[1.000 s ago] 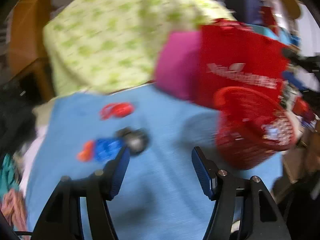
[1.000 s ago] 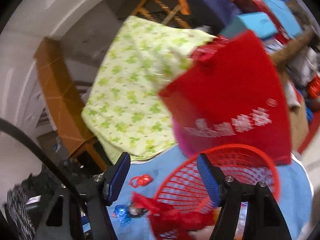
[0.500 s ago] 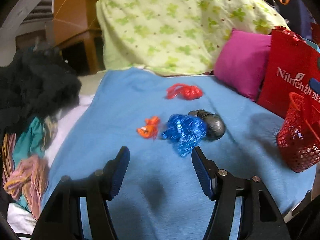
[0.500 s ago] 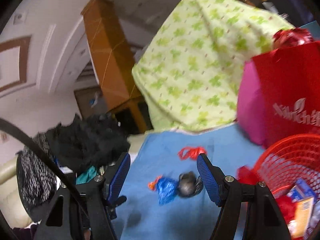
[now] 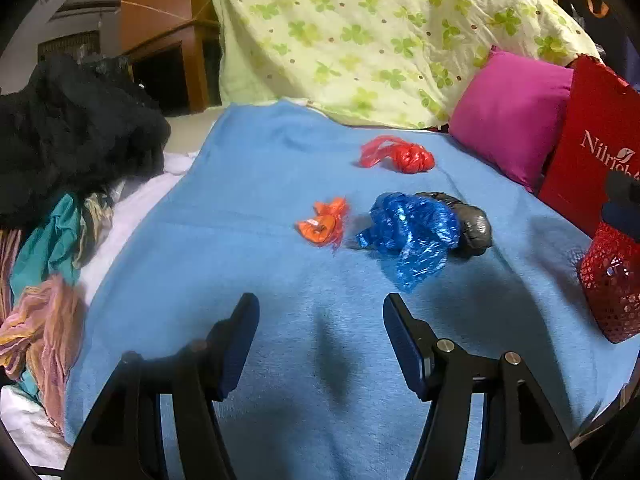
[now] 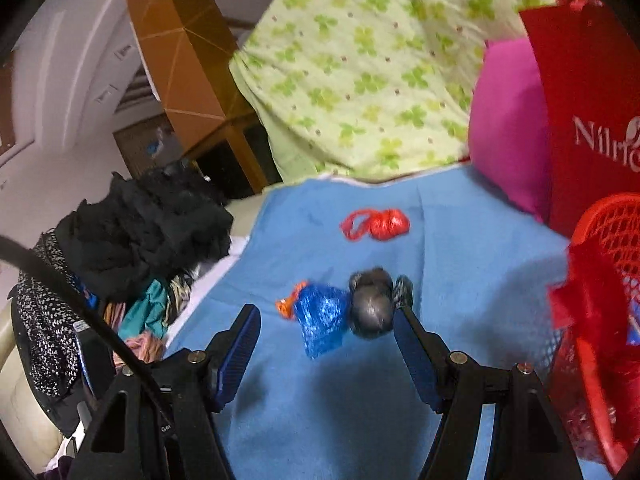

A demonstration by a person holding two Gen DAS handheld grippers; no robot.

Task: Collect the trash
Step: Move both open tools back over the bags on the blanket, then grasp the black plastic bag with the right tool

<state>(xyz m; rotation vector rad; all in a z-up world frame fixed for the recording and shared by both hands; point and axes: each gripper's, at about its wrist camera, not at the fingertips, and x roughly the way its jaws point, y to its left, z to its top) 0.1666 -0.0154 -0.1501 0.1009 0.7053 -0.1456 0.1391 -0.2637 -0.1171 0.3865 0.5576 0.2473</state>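
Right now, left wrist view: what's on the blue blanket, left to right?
orange wrapper → blue crumpled bag → dark grey bag → red mesh basket. The red knotted bag lies farther back and overlaps the blue one in the order, so it is left out.

Wrappers point(image 5: 408, 236) on blanket point(image 5: 248, 184), basket point(image 5: 612, 280) rightward

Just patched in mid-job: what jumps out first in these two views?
Four bright scraps of trash on the blue blanket: a knotted red bag farthest back, an orange wrapper left of a crumpled blue bag, which lies against a black bag. A red mesh basket stands at the right edge, and both grippers are open and empty.
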